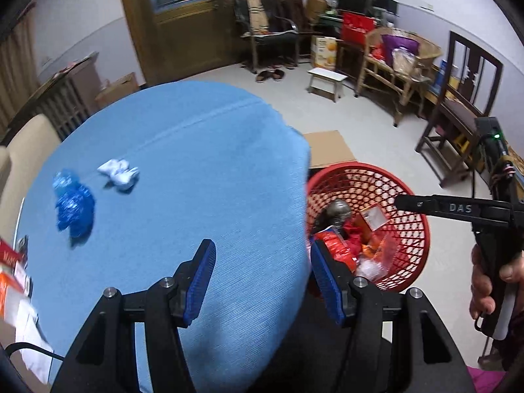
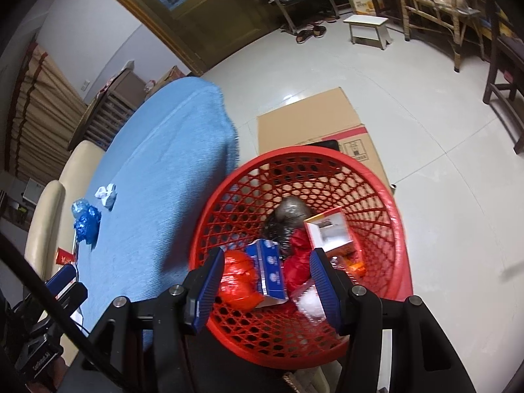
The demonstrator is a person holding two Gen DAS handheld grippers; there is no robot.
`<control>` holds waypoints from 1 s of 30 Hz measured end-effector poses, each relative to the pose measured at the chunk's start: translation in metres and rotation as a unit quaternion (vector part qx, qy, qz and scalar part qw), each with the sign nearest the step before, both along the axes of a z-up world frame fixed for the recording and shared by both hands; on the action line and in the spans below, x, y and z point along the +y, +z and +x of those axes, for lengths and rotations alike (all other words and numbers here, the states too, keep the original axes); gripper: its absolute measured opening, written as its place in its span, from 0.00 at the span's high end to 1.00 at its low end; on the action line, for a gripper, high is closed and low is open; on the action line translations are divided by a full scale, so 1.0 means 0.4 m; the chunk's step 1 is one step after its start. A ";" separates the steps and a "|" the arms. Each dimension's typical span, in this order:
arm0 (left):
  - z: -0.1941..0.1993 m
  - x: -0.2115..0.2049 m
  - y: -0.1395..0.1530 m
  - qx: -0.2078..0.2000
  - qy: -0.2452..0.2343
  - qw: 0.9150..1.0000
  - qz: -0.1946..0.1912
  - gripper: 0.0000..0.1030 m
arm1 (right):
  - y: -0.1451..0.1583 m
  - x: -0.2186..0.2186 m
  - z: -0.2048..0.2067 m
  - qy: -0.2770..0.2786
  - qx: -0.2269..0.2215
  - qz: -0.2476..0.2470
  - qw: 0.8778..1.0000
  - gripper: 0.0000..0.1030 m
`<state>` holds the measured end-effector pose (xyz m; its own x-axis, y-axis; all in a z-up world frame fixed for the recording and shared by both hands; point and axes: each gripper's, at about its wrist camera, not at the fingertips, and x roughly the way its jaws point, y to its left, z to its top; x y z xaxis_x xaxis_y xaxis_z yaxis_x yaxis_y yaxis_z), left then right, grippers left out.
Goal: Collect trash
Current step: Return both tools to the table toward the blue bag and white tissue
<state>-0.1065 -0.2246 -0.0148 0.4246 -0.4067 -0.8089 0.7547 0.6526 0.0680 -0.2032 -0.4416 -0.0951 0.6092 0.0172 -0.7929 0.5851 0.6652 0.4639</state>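
Blue-padded fingers of the left gripper [image 1: 262, 281] stand wide apart and empty over the near edge of the blue-clothed surface [image 1: 196, 170], the biggest thing in view. Beside it on the floor stands the red mesh basket [image 2: 398, 229], already well filled: an orange plastic bag [image 2: 239, 278], a blue-and-white carton [image 2: 270, 270], a white-and-orange box [image 2: 329, 232], a grey foil-like bundle [image 2: 290, 211] and some clear wrapping. Directly above the basket, the right gripper [image 2: 263, 286] is also spread wide, holding nothing.

Two scraps remain on the cloth, well apart from the basket: a crumpled blue plastic bag [image 1: 73, 206] and, just beside it, a white tissue wad [image 1: 119, 170]. Both look light, soft and crushable; the bag is likely slippery, so pinch its bunched middle rather than a loose edge.
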 end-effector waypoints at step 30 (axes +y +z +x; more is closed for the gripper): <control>0.105 0.444 -0.017 -0.010 0.223 0.973 -0.050 0.41 | 0.196 0.435 0.266 0.202 -0.055 -0.103 0.972 0.43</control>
<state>-0.0646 -0.0472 -0.0218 0.5918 -0.2541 -0.7650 0.3936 0.9193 -0.0008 -0.0967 -0.2675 -0.0167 0.6669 0.1203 -0.7354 0.2113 0.9158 0.3414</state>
